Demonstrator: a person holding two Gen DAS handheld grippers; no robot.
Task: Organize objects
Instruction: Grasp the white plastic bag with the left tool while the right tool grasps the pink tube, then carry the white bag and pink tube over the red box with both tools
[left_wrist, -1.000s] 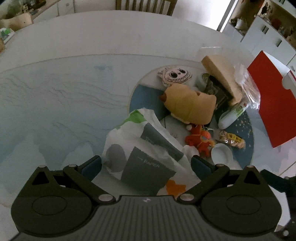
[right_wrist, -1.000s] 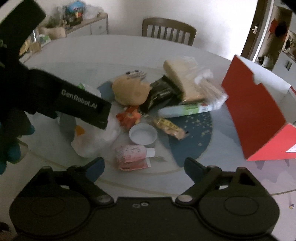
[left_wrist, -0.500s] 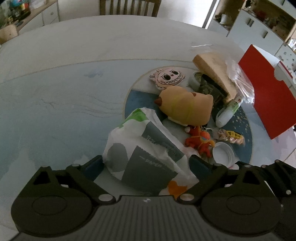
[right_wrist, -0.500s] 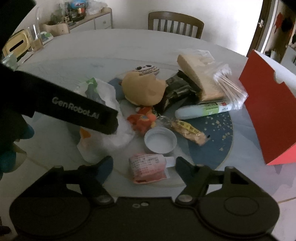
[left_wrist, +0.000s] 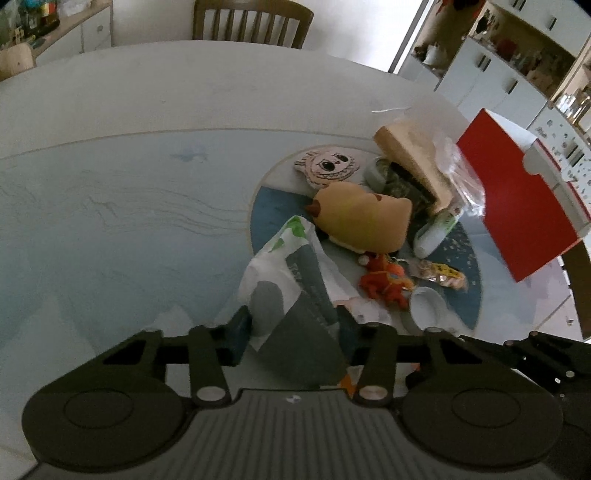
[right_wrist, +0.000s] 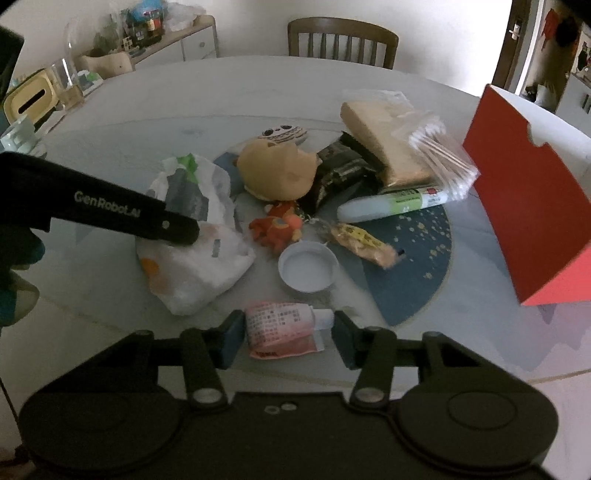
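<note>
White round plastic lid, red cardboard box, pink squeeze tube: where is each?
White round plastic lid (right_wrist: 307, 266), right wrist view, inner face.
Red cardboard box (right_wrist: 524, 206), right wrist view, red side.
Pink squeeze tube (right_wrist: 282, 326), right wrist view, printed body.

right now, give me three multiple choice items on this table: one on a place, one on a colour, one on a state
1. What lies between the right claw's fingers?
A. the pink tube
B. the white cap
C. the green-and-white tube

2. What colour is the open box at the table's right?
A. blue
B. red
C. yellow

3. How does the left claw stand?
A. wide open over bare table
B. shut on the orange toy
C. closed on the white plastic bag

Key: 1 A, the pink tube sits between the fingers; 2 B, its face is red; 3 C, the fingers pinch the bag's sides.
</note>
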